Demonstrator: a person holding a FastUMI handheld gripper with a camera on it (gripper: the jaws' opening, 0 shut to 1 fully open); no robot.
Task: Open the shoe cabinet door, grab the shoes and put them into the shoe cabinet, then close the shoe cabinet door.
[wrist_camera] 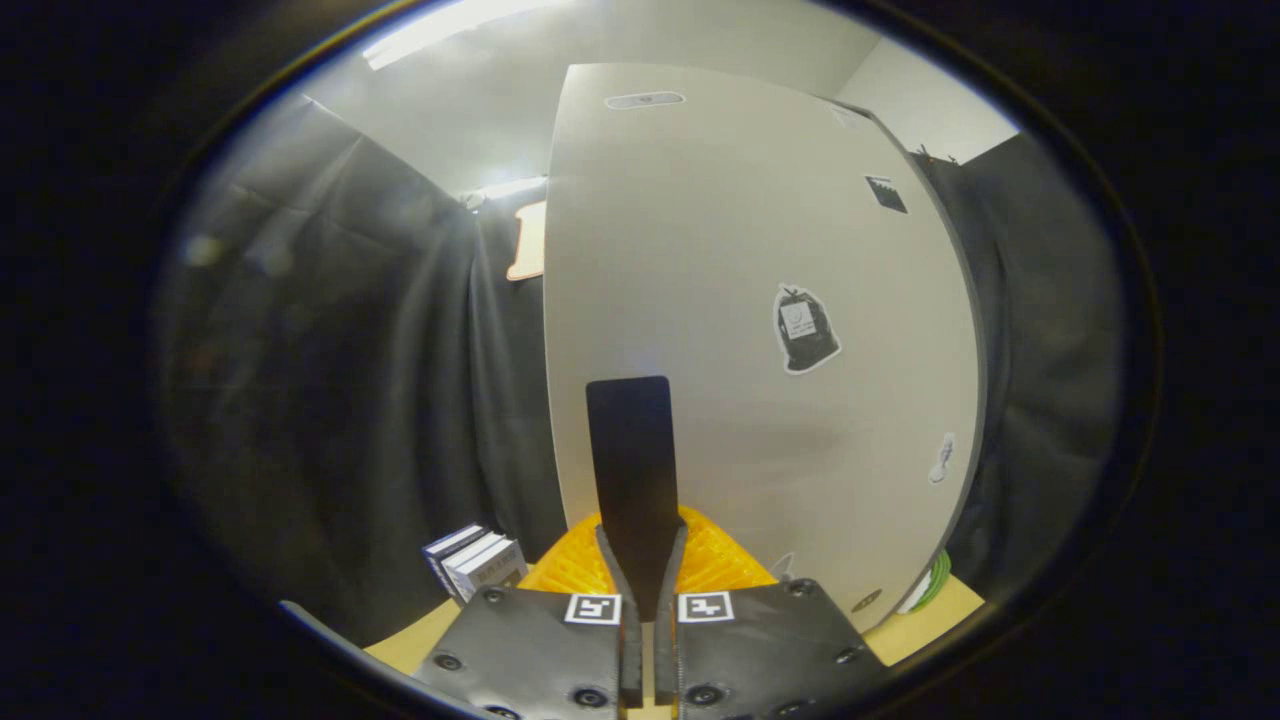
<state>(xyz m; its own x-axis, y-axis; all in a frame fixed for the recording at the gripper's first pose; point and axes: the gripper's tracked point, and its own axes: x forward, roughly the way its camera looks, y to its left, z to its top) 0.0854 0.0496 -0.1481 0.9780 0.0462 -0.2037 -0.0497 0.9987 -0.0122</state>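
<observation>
Two claw [645,590] fingers clamping black handle [632,470]

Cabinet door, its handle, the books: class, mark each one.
Cabinet door [780,250]: gripper view, bare panel.
Handle [632,470]: gripper view, middle of the flat tab, with the tongs [645,600] shut on it.
Books [480,562]: gripper view, spines.

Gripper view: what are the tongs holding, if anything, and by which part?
The tongs are shut on the black handle, gripping its lower end; the handle stands up against the pale cabinet door.
</observation>
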